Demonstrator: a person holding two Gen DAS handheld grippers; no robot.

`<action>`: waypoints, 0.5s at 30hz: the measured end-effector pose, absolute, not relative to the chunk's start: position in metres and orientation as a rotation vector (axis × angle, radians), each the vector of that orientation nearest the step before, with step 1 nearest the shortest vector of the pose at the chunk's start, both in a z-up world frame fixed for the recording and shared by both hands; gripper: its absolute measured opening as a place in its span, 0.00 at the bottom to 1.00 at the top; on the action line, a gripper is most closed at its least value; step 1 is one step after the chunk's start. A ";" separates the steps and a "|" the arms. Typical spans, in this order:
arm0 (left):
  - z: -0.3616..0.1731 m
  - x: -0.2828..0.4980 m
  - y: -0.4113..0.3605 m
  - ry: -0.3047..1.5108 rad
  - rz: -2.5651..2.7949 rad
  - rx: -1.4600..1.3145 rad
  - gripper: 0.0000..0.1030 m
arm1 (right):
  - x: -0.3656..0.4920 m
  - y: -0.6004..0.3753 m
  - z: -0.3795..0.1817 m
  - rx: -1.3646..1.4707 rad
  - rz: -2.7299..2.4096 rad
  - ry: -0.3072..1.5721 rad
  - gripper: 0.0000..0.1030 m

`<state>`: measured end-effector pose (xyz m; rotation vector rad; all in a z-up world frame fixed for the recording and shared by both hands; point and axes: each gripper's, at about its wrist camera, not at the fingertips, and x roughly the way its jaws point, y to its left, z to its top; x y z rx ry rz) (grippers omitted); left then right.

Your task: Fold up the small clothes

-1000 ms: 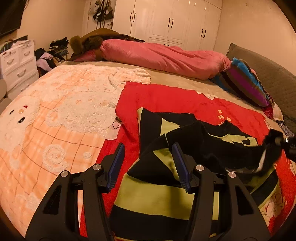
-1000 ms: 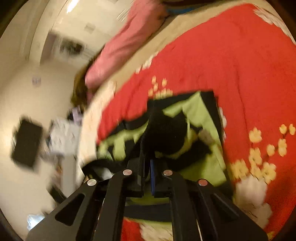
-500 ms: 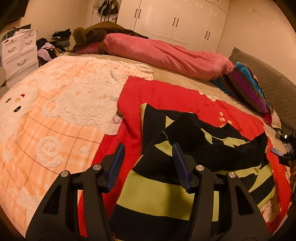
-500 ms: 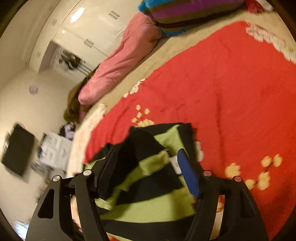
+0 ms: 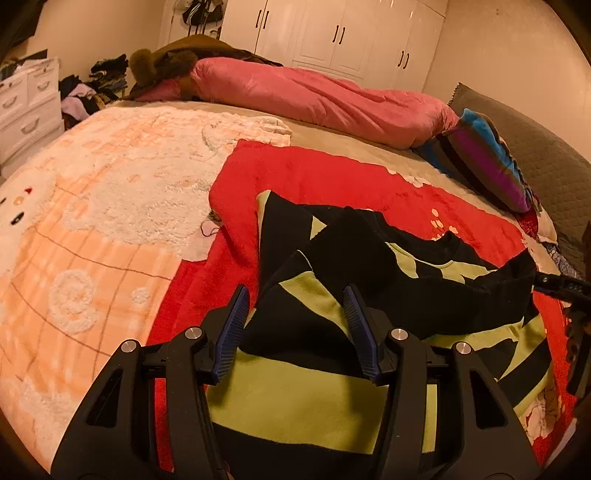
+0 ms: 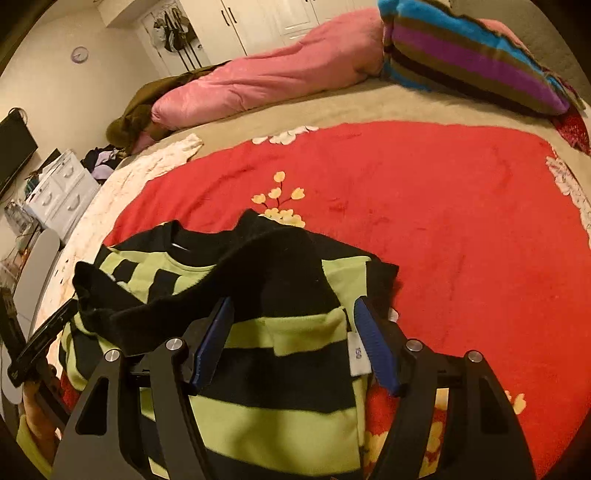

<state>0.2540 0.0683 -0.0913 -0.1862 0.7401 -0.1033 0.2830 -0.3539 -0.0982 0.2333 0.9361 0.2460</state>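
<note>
A black and lime-green striped sweater [image 5: 295, 402] [image 6: 280, 417] lies on a red blanket [image 5: 332, 177] on the bed. One black sleeve [image 6: 207, 299] [image 5: 443, 291] is folded across the sweater's chest. My left gripper [image 5: 295, 295] hovers open over the sweater's left side, its blue pads apart and pressing on nothing. Above the sweater's right edge, near a white care label [image 6: 358, 354], my right gripper [image 6: 292, 304] is also open, with fabric below it but none pinched. A hand [image 6: 37, 424] shows at the lower left of the right wrist view.
A pink duvet [image 5: 332, 99] and a striped pillow [image 5: 480, 162] lie at the bed's far side. A peach fleece blanket [image 5: 92, 221] covers the left half. White drawers [image 5: 26, 99] and wardrobes [image 5: 332, 33] stand beyond.
My right gripper let go of the black sleeve, which now rests across the sweater, and it rolled upright and sank a little. The left gripper stayed put.
</note>
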 end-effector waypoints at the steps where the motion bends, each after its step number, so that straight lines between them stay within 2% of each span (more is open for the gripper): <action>1: -0.092 0.255 0.069 0.745 -0.101 -0.189 0.44 | 0.285 -0.354 -0.101 0.243 0.241 0.943 0.65; 6: -0.094 0.257 0.068 0.757 -0.102 -0.191 0.44 | 0.284 -0.354 -0.105 0.251 0.235 0.949 0.65; 15: -0.094 0.260 0.058 0.810 -0.076 -0.148 0.15 | 0.276 -0.362 -0.107 0.278 0.220 0.952 0.27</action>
